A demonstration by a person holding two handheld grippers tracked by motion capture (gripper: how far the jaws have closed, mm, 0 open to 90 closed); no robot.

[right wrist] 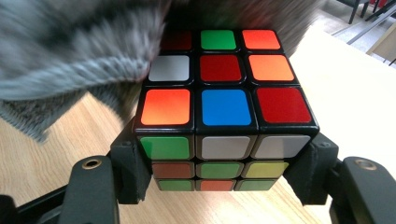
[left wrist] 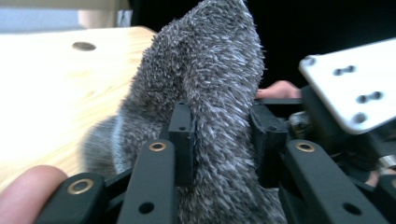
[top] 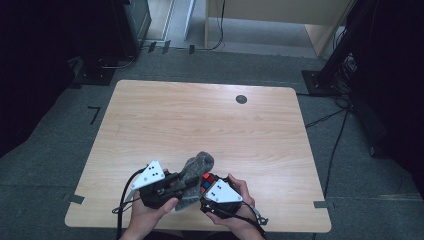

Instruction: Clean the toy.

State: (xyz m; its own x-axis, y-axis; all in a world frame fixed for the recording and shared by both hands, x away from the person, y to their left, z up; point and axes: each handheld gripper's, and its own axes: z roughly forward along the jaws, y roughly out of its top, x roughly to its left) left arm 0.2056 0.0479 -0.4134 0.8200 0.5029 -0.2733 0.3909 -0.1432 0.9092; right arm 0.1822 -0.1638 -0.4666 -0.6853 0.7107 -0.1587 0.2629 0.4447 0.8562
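A fuzzy grey cloth [top: 196, 172] stands bunched near the table's front edge, and my left gripper [top: 176, 185] is shut on it. In the left gripper view the cloth [left wrist: 210, 93] rises between the two black jaws, pinched at its middle [left wrist: 223, 135]. Just to its right my right gripper [top: 206, 186] is shut on a scrambled colour cube [top: 206, 181]. Seen from the right gripper view, the cube [right wrist: 222, 105] sits clamped between both jaws, its top showing red, orange, blue, white and green tiles. The cloth [right wrist: 74, 51] drapes over the cube's far left corner.
The wooden table [top: 200, 120] has a small dark round hole [top: 241, 99] near its far right. A person's hands hold both grippers at the front edge. Cables and dark stands lie on the floor to the right.
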